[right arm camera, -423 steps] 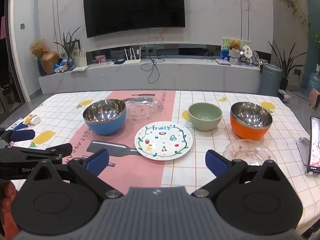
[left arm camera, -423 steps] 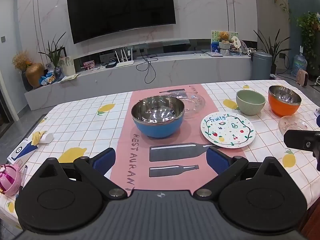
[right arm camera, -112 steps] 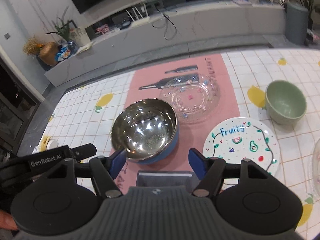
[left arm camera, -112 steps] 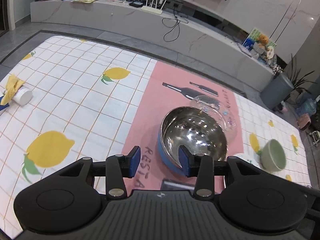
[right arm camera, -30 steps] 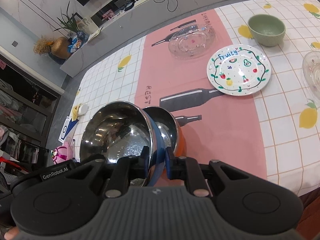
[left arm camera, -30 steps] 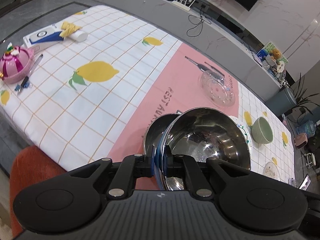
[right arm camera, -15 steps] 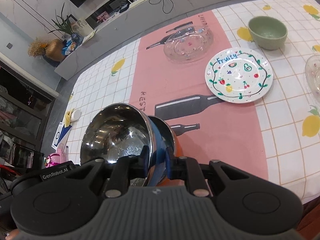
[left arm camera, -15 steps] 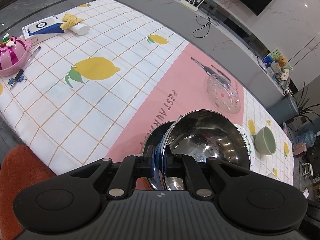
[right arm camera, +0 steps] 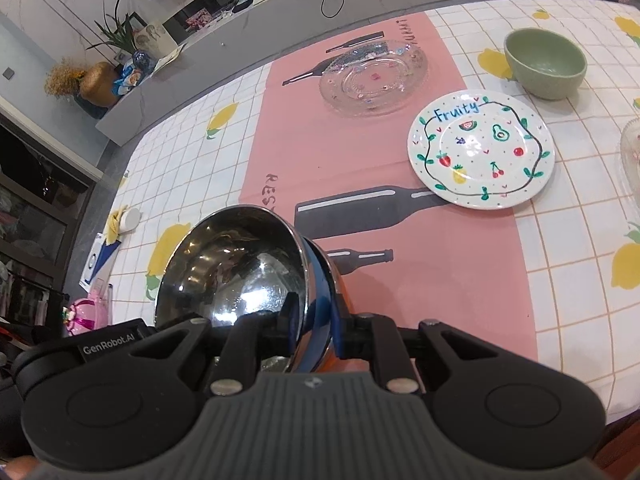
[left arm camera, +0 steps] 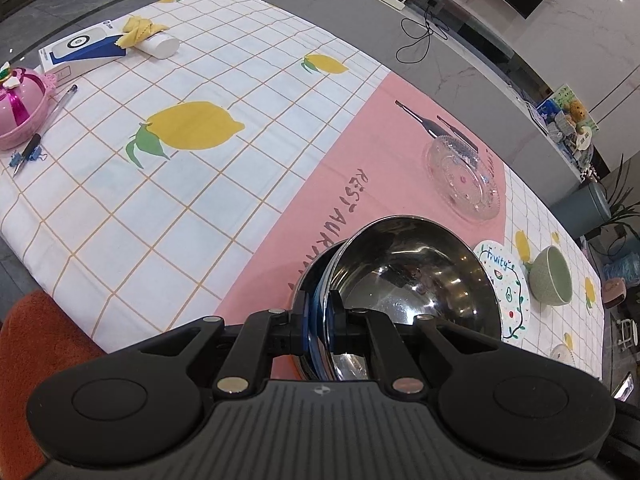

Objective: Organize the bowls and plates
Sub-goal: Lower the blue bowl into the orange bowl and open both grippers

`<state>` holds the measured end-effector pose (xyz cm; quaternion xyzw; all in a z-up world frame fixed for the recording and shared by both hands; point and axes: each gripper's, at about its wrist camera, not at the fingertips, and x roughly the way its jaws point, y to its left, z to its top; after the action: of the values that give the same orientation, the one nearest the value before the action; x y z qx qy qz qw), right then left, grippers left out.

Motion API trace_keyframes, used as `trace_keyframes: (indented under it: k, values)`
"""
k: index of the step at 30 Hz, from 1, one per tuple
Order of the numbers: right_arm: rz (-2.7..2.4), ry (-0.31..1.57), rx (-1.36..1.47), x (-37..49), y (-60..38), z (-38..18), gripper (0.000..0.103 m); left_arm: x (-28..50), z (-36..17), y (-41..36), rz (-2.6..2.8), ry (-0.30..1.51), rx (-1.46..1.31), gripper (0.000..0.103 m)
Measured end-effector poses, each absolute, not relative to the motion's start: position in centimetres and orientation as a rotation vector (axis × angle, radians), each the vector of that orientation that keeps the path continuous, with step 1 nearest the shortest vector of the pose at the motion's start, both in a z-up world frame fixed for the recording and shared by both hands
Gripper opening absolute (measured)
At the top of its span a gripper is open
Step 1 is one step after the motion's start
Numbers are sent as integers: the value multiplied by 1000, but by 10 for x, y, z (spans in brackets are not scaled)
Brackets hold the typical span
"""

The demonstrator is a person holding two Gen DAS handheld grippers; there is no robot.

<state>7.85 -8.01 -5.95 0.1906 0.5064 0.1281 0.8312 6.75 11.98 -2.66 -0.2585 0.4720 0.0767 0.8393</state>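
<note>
Two grippers, one bowl: your left gripper [left arm camera: 319, 322] has its jaws pinched tight on the rim of the blue-skinned stainless steel bowl [left arm camera: 412, 280], one pad inside the shiny wall and one outside. Your right gripper [right arm camera: 314, 322] clamps that same blue bowl's [right arm camera: 236, 268] opposite rim just as tightly. You've got it tilted, its polished inside facing up and toward each camera.

Directly under it sits the orange-skinned stainless steel bowl [right arm camera: 340, 286], only a sliver of orange and steel rim peeking out in the right wrist view; in the left wrist view its rim [left arm camera: 316, 270] curves out from behind the blue one. Whether the two are touching I cannot tell. Both hang near the close edge of the tabletop, over the pink runner [right arm camera: 360, 160] printed with dark bottles.

Further along that runner, toward the far edge, rests the clear glass plate with coloured dots [right arm camera: 374, 76]. Just off the runner's right side lies the white "Fruity" plate with painted fruit [right arm camera: 482, 148], and beyond it, toward the far right corner, stands the pale green ceramic bowl [right arm camera: 546, 62], upright and apart from the plate. Another clear glass dish [right arm camera: 632, 156] shows at the right edge.
</note>
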Motion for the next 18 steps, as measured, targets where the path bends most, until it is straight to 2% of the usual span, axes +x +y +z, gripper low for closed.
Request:
trace_keyframes:
  k: [7,12,14,18]
  values:
    - [284,1075,405,83,-79,-63,23,70,-26,115,155,993,-506,10]
    - [292,1070,407,81,-79,-63,23,67,-23,116,145,973,-494,16]
    - [294,1066,411,80,-80,-63,23,66,-21,116,153,961,-489,22]
    - [298,1055,417,78,-82,-60,24,64,-17,118,150,939,-481,22]
